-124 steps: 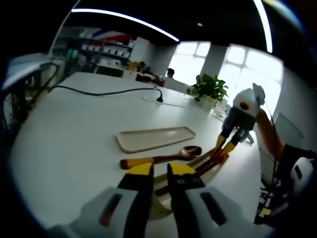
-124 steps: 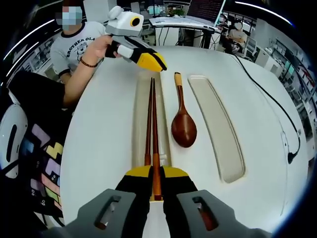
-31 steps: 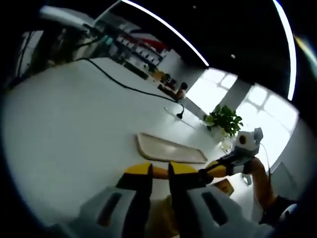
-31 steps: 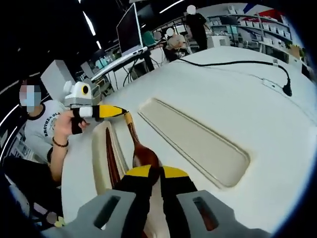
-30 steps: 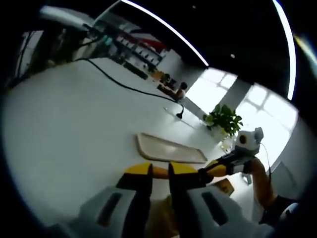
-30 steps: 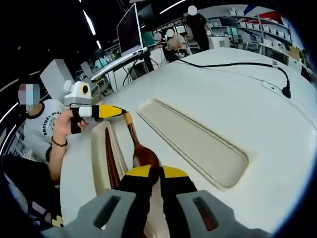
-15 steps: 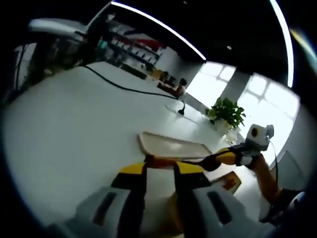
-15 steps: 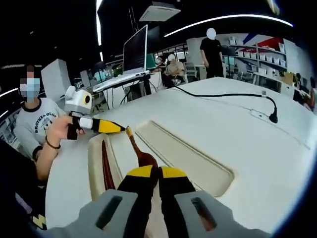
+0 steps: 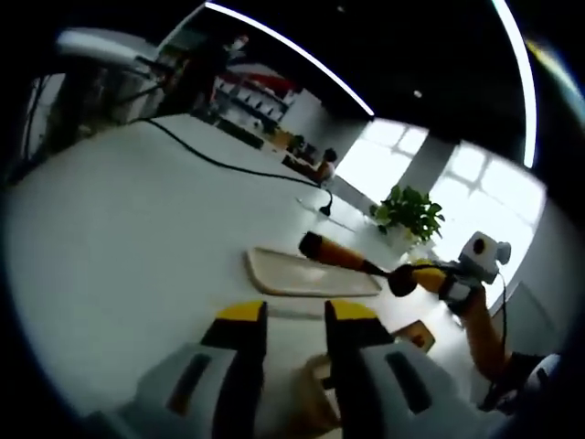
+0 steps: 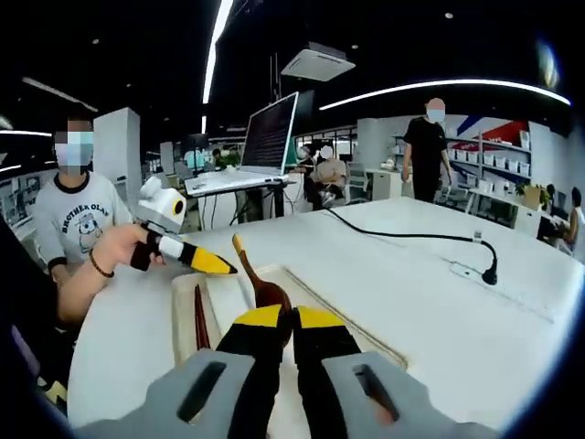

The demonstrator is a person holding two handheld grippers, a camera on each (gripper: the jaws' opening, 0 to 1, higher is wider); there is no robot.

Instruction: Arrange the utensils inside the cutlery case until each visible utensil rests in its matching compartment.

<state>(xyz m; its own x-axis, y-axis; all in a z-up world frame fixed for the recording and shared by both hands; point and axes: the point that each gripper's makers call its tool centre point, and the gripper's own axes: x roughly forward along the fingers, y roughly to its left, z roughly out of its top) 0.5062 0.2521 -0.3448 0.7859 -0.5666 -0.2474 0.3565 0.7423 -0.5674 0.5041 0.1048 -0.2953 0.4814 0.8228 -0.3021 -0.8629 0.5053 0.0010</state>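
My right gripper (image 10: 292, 318) is shut on the bowl of a dark wooden spoon (image 10: 263, 291), which is held up off the table with its handle pointing away. In the left gripper view the spoon (image 9: 343, 258) hangs above a long beige tray (image 9: 274, 276), gripped by the right gripper (image 9: 413, 277). My left gripper (image 9: 297, 311) stands open with nothing between its jaws. It also shows as the left gripper (image 10: 219, 267) just left of the spoon's handle tip, apart from it. Dark chopsticks (image 10: 197, 325) lie in the left beige tray (image 10: 180, 311); a second tray (image 10: 352, 325) lies to the right.
A black power cable (image 10: 411, 236) with a plug crosses the white table (image 9: 119, 238). A person (image 10: 78, 229) sits at the table's edge holding the left gripper. A potted plant (image 9: 407, 210) stands at the far end. Desks, a monitor (image 10: 270, 133) and people are behind.
The right gripper has lifted the spoon off the table, and its handle has come away from the left gripper. The left jaws have spread a little wider.
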